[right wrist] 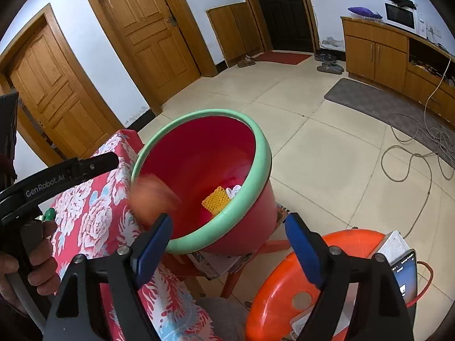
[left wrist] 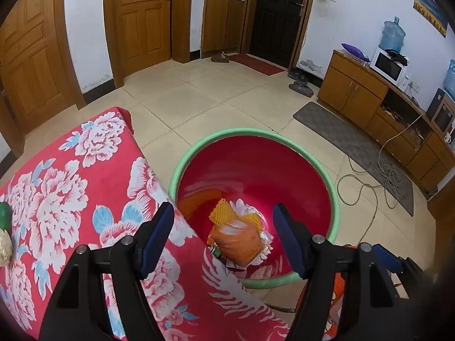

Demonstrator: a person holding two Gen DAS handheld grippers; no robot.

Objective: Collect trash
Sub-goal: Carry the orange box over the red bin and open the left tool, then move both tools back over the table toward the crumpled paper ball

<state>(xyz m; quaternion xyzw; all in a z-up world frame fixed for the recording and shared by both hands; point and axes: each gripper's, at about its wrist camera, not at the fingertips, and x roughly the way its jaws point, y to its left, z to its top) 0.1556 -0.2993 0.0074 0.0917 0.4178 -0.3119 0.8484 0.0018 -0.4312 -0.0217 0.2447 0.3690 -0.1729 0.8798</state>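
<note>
Left tongs (left wrist: 223, 238) released, spread, nothing between pads. Orange trash bag (left wrist: 237, 244) lies just ahead, inside red basin (left wrist: 256, 139). Right tongs (right wrist: 227, 244) also released, empty, basin ahead.

doors (left wrist: 139, 20): 3 | bucket (left wrist: 284, 170): 1 | water jugs (left wrist: 394, 35): 2 | microwave (left wrist: 388, 65): 1 | mats (left wrist: 318, 113): 2 | grippers (left wrist: 224, 241): 2 | phone (right wrist: 406, 275): 1

We are seeing an orange blur (right wrist: 153, 199) smearing at the bucket's rim (right wrist: 264, 153), too soft to identify. We are losing a green thing (left wrist: 5, 216) and a tan bundle (left wrist: 5, 248) to the left wrist view's edge.
</note>
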